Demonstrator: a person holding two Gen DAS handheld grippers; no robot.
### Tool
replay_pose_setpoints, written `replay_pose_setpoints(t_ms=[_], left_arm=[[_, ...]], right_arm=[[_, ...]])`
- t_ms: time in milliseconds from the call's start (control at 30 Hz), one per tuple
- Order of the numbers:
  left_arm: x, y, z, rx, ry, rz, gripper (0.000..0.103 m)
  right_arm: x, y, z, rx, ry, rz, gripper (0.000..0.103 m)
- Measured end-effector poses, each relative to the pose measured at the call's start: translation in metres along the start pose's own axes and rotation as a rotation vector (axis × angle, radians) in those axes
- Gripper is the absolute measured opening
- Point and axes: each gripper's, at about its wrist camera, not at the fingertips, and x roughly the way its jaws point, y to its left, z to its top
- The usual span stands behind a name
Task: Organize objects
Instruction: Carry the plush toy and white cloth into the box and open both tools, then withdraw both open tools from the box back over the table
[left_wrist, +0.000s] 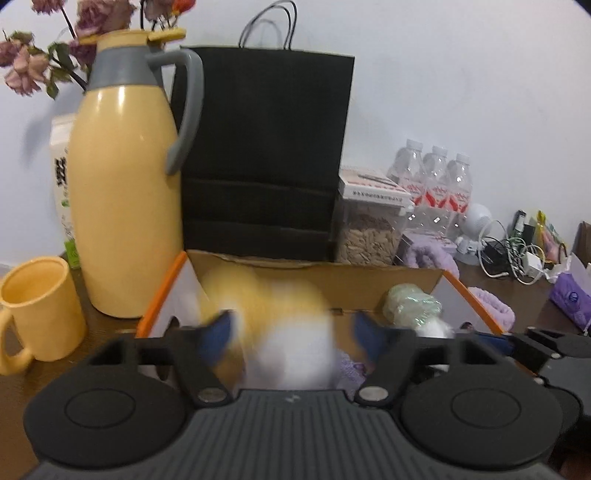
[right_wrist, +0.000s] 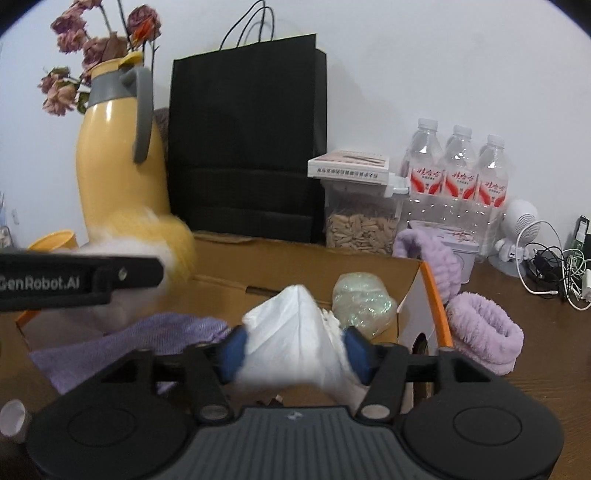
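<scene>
Both grippers over cardboard box (right_wrist: 369, 269), dropping items in. Left gripper (left_wrist: 291, 334) wide open, blurred yellow-white plush (left_wrist: 280, 314) falling free. Right gripper (right_wrist: 295, 350) spread, white plastic bag (right_wrist: 295, 332) loose between pads.

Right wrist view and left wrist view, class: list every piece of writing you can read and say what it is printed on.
"GenRobot.AI" (first letter partly cut off): on the left gripper arm.
Red Chinese labels on the water bottles: too small to read.
Print along the white box edge: too blurred.
Carton behind the yellow flask: unreadable.
</scene>
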Motion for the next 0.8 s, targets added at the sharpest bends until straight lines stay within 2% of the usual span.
replay_pose_setpoints(t_ms=[33, 67, 100, 133, 433, 800], left_arm=[[-0.004, 0.000, 0.000, -0.004, -0.017, 0.003, 0.103], [-0.008, 0.000, -0.001, -0.011, -0.040, 0.004, 0.103], [-0.011, 0.000, -0.001, -0.015, -0.053, 0.005, 0.103], [-0.012, 0.000, 0.000, -0.016, -0.056, 0.008, 0.103], [-0.021, -0.001, 0.007, -0.025, -0.079, 0.013, 0.103], [-0.066, -0.004, 0.008, -0.010, -0.119, 0.021, 0.103]], right_arm=[[-0.003, 0.000, -0.001, 0.003, -0.009, 0.006, 0.086], [-0.007, 0.000, -0.001, 0.005, -0.017, 0.009, 0.091], [-0.009, 0.000, -0.001, 0.007, -0.023, 0.013, 0.101], [-0.012, 0.000, -0.001, 0.009, -0.030, 0.017, 0.103], [-0.028, 0.002, 0.006, -0.001, -0.066, 0.009, 0.103], [-0.078, 0.003, 0.004, -0.020, -0.125, -0.023, 0.103]])
